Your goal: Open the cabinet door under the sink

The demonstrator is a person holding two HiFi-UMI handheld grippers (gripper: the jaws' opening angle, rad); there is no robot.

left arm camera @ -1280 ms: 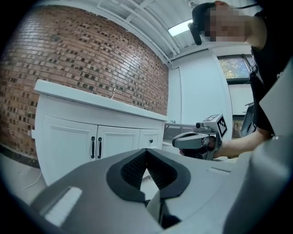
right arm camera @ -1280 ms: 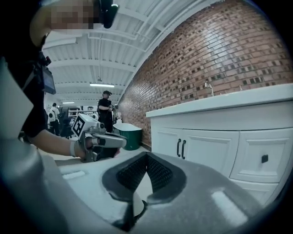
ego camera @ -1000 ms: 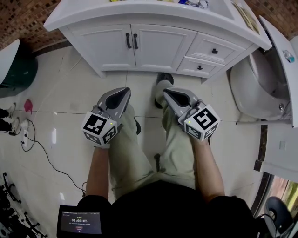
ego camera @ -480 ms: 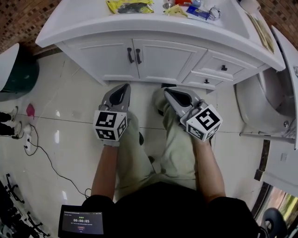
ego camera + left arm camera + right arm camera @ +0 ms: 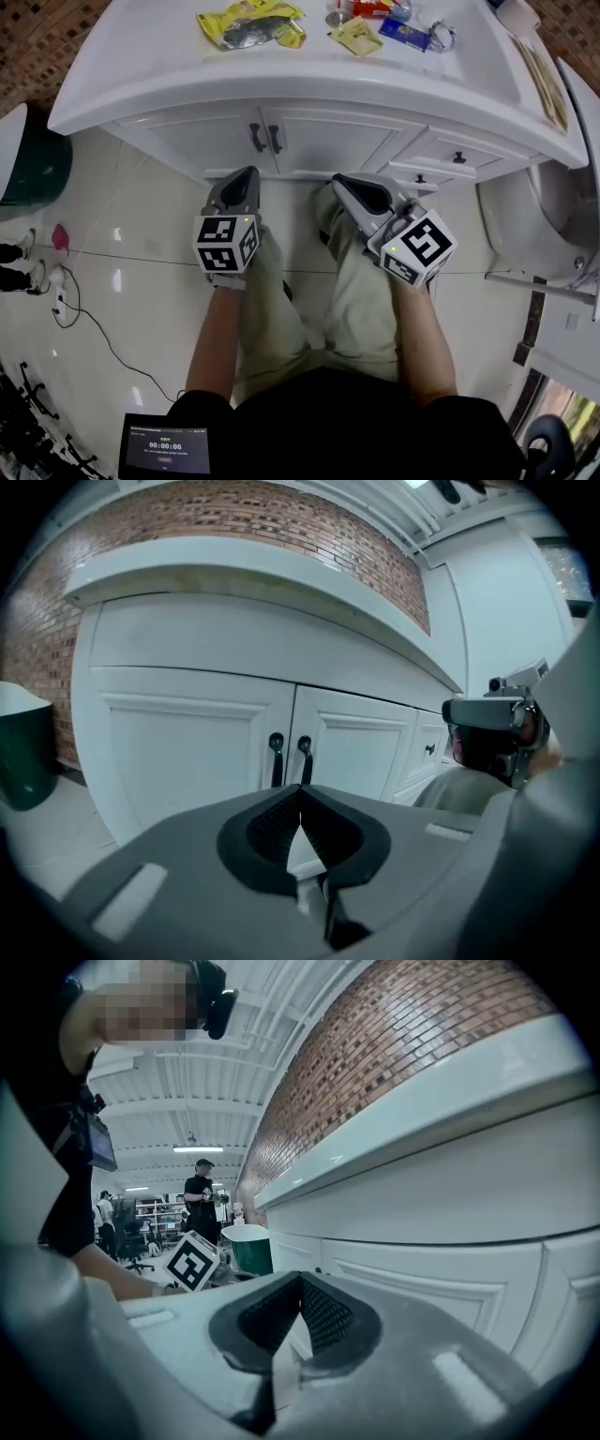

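The white sink cabinet [image 5: 309,141] has two shut doors whose black handles [image 5: 264,138] stand side by side at the middle seam. In the left gripper view the same handles [image 5: 290,758] show straight ahead, just above the jaws. My left gripper [image 5: 246,172] is shut and empty, a short way in front of the doors and slightly left of the handles. My right gripper [image 5: 339,180] is also shut and empty, beside the right door [image 5: 342,145]. In the right gripper view the right gripper [image 5: 300,1286] runs along the cabinet front [image 5: 450,1279].
Two drawers with black knobs [image 5: 458,157] sit right of the doors. A toilet [image 5: 530,211] stands at the right and a green bin [image 5: 26,159] at the left. Packets [image 5: 246,21] lie on the countertop. A cable [image 5: 89,305] crosses the floor. A person [image 5: 201,1194] stands far off.
The view has moved nearer the cabinet, so more of the countertop shows. Both grippers have come closer to the doors and stayed shut.
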